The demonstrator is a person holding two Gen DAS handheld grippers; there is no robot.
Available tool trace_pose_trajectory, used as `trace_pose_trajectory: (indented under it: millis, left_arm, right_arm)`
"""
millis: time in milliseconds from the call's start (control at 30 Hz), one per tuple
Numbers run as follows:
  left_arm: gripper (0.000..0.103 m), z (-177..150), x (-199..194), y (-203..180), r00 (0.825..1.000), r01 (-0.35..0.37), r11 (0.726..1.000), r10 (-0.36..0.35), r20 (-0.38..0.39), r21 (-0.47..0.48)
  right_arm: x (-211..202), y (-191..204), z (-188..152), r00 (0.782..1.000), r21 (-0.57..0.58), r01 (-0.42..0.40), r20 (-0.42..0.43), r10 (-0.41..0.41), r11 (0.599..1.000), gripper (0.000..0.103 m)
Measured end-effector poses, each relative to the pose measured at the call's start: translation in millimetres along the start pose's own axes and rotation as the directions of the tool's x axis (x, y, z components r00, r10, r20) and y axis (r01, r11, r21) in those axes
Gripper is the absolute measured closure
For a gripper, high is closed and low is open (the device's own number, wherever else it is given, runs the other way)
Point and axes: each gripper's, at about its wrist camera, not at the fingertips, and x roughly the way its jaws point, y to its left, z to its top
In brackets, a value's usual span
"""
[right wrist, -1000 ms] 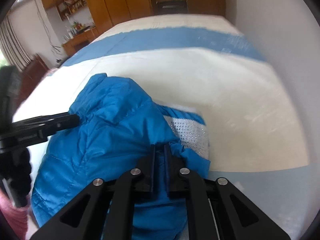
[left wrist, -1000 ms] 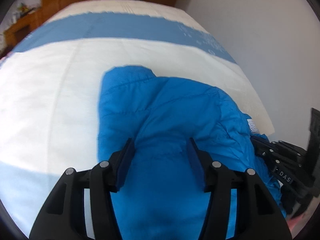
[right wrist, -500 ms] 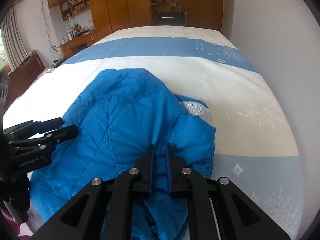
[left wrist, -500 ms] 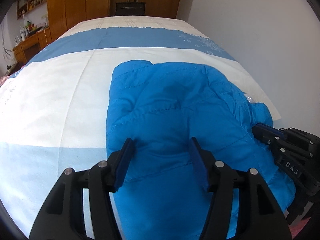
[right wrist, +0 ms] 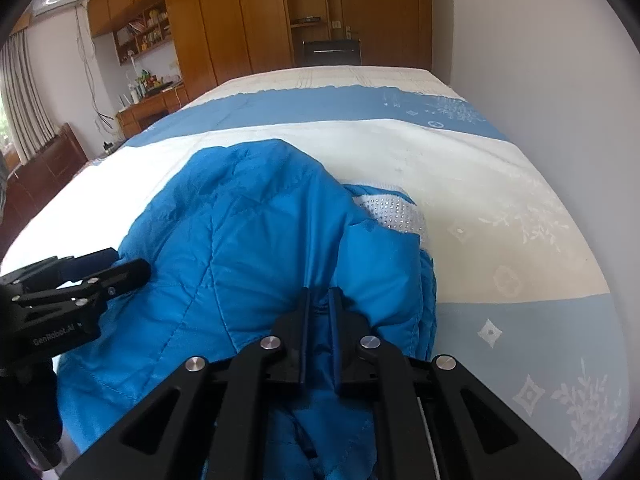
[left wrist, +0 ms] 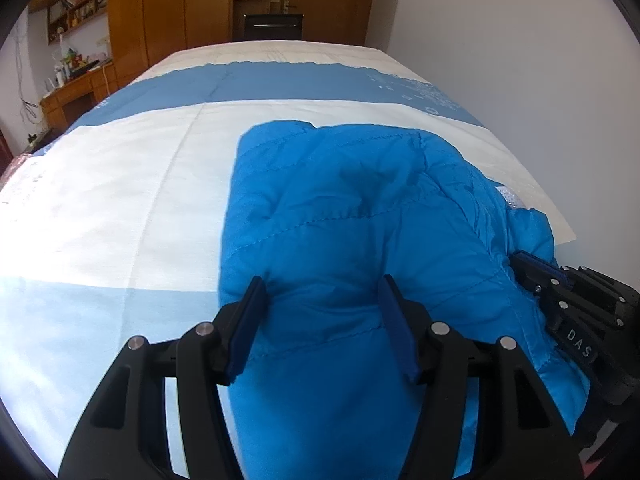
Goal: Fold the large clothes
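Observation:
A bright blue quilted puffer jacket (left wrist: 352, 216) lies bunched on the bed, its near part raised toward me; it also shows in the right wrist view (right wrist: 256, 240), with a white mesh lining patch (right wrist: 394, 214) showing at its right edge. My left gripper (left wrist: 322, 300) is open, with the jacket's near edge bulging between its fingers. My right gripper (right wrist: 319, 304) is shut on a fold of the jacket at its near right side. The right gripper (left wrist: 560, 296) also shows at the right edge of the left wrist view, and the left gripper (right wrist: 80, 280) at the left of the right wrist view.
The bed (left wrist: 120, 200) has a cover in white and blue bands. A white wall (left wrist: 540, 60) runs close along its right side. Wooden wardrobes (right wrist: 240, 20), a desk with clutter (right wrist: 152, 100) and a dark chair (right wrist: 332, 52) stand beyond the bed.
Both grippers have pulled back toward me and tilted up, drawing the jacket's near edge along. The jacket now lies flatter and more spread out. The left gripper stays open, the right stays shut.

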Motion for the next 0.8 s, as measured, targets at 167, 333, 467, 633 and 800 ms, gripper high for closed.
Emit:
trace_pose_trajectory:
  millis: [167,333,467,633,800]
  left_arm:
    - [0.046,-7,-24,0,0.999,-0.031,1.000,0.031,0.033,0.004]
    - [0.046,-15,-47,0,0.997,-0.042,0.999,0.041,0.065,0.010]
    - [0.044,-18,-59,2,0.994,-0.061,0.998,0.059,0.092,0.016]
    - [0.040,-22,-72,6,0.992,-0.072,0.997,0.069,0.108,0.021]
    - [0.032,-23,-82,15,0.990,-0.066,0.998,0.063,0.124,0.019]
  right_arm:
    - [-25,-2,-2,0.998,0.009,-0.032,0.045,0.032,0.999,0.087]
    - [-44,-2,-3,0.997,0.011,-0.039,0.064,0.038,0.999,0.086]
    - [-53,-3,-5,0.996,0.014,-0.050,0.070,0.049,0.999,0.086]
    - [-65,-7,-9,0.996,0.022,-0.050,0.080,0.048,0.998,0.076]
    - [-76,-15,-11,0.995,0.042,-0.070,0.080,0.066,0.997,0.058]
